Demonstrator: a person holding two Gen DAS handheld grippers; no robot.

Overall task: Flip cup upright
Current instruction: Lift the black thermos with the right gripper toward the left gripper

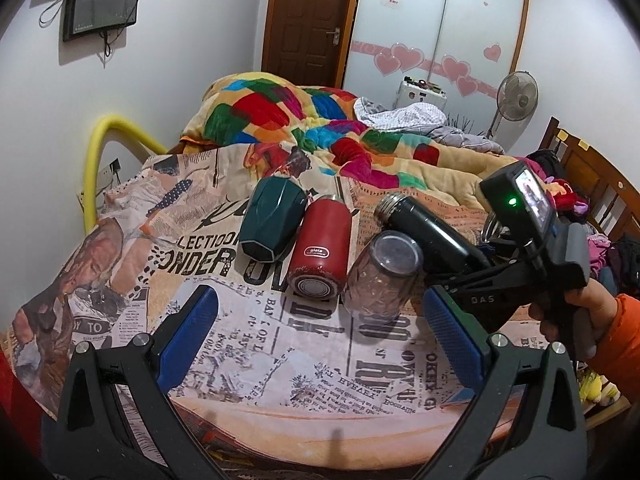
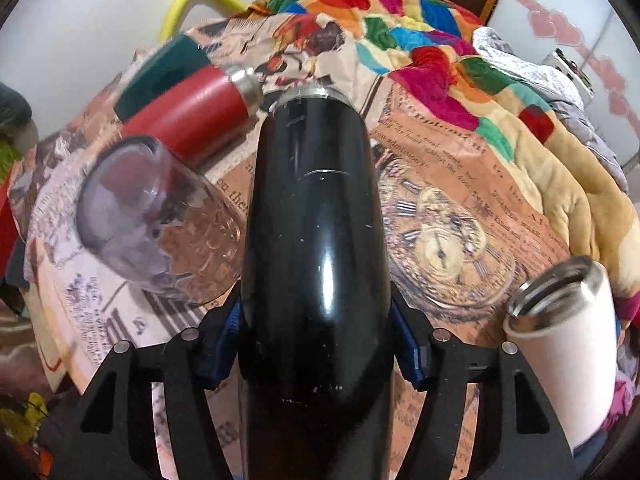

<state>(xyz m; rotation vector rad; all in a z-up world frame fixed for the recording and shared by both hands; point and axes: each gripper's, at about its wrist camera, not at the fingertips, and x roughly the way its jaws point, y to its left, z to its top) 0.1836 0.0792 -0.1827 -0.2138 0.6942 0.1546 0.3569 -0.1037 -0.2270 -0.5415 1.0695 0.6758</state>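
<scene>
Several cups lie on their sides on a newspaper-print cloth (image 1: pixel 312 352): a dark green faceted cup (image 1: pixel 272 222), a red flask (image 1: pixel 322 246), a clear glass (image 1: pixel 380 278) and a black flask (image 1: pixel 428 228). My right gripper (image 2: pixel 316 336) is shut on the black flask (image 2: pixel 316 240), lifted at a tilt, its steel mouth pointing away. A white cup (image 2: pixel 568 344) stands to its right, mouth up. My left gripper (image 1: pixel 320 320) is open and empty, just in front of the red flask and the glass.
A colourful quilt (image 1: pixel 320 128) is heaped behind the cloth. A yellow rail (image 1: pixel 100 152) curves at the left by the wall. A wooden headboard (image 1: pixel 592 176) and piled clothes are at the right. The cloth's near edge drops off below my left gripper.
</scene>
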